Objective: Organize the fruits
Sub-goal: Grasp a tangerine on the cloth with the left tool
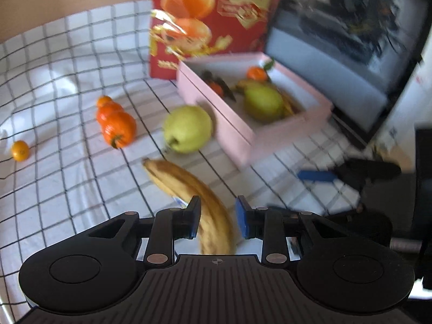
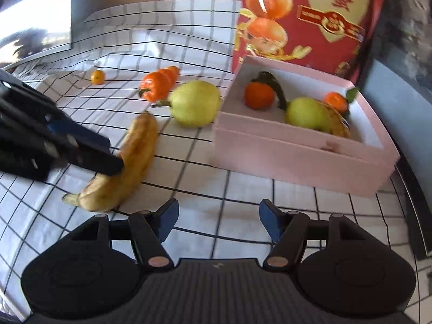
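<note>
Small orange (image 1: 20,150): far out at 9 o'clock of the left wrist view, alone on the checked cloth (image 1: 67,183) over the tabletop.
Mandarins (image 1: 116,124): a short row of them at 10 o'clock, touching one another, well apart from the small orange.
Loose pear (image 1: 188,128): near centre, just beside the near corner of the pink box (image 1: 237,137); stem toward the camera.
Loose banana (image 1: 189,189): lying on the cloth, running from 11 o'clock of the left tool down between its fingers.
Left tool (image 1: 218,217): pinching the banana, a blue pad on each side of the fruit; in the right wrist view it comes in from 9 o'clock and its tip (image 2: 108,159) meets the banana's middle.
Pink box contents: a pear (image 1: 263,102), a second banana under it, a mandarin (image 1: 257,73) at the far wall, another mandarin (image 2: 258,95) with a dark stalk.
Red carton (image 1: 216,13): upright behind the box, at 12 o'clock, printed with oranges.
Right tool (image 2: 218,222): spread, nothing between its fingers, over bare cloth near the front wall of the box.
</note>
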A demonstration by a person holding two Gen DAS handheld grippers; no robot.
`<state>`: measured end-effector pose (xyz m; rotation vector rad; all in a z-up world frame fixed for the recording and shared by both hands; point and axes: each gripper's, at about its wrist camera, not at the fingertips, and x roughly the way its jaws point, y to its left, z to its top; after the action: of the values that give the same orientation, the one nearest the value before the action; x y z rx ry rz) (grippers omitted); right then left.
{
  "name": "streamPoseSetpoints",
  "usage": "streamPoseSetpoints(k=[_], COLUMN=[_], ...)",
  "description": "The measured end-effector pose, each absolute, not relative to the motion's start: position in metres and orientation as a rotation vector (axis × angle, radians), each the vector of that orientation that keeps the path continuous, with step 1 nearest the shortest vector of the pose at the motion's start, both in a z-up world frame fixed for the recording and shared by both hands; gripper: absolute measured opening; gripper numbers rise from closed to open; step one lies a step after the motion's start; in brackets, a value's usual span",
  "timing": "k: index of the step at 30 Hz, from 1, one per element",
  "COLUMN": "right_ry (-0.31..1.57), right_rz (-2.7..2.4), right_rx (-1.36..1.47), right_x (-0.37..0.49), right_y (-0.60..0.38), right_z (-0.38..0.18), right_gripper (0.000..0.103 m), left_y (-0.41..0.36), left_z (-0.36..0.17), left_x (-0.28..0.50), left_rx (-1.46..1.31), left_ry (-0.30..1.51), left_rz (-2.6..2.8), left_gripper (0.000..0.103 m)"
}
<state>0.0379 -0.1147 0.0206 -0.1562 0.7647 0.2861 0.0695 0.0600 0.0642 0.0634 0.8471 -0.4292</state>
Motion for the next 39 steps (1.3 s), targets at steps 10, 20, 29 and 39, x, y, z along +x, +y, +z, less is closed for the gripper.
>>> streamPoseSetpoints(k=[10, 20, 29, 39], right_ry=[0.772, 0.777, 0.755, 0.739], right_rz=[0.217, 0.161, 0.170, 0.214], right_rx=[-0.153, -0.093, -0.060, -0.067], right_x=[0.032, 0.041, 0.045, 0.042], right_y=[-0.116, -0.124, -0.132, -0.138], right_z=[0.016, 0.012, 0.005, 0.003], right_gripper=[0.070, 0.082, 0.090, 0.092], left_y=[0.099, 0.077, 0.067, 0.095], left_z=[0.095, 0.058, 0.044, 0.031], left_x=[0.171, 0.200, 0.211, 0.188], left_rx=[-0.150, -0.035, 0.090, -0.109], left_ry=[0.753, 0.835, 0.837, 0.857], left_rz=[-0.119, -0.124, -0.020, -0.085], left_gripper=[0.033, 0.040, 0.048, 0.047])
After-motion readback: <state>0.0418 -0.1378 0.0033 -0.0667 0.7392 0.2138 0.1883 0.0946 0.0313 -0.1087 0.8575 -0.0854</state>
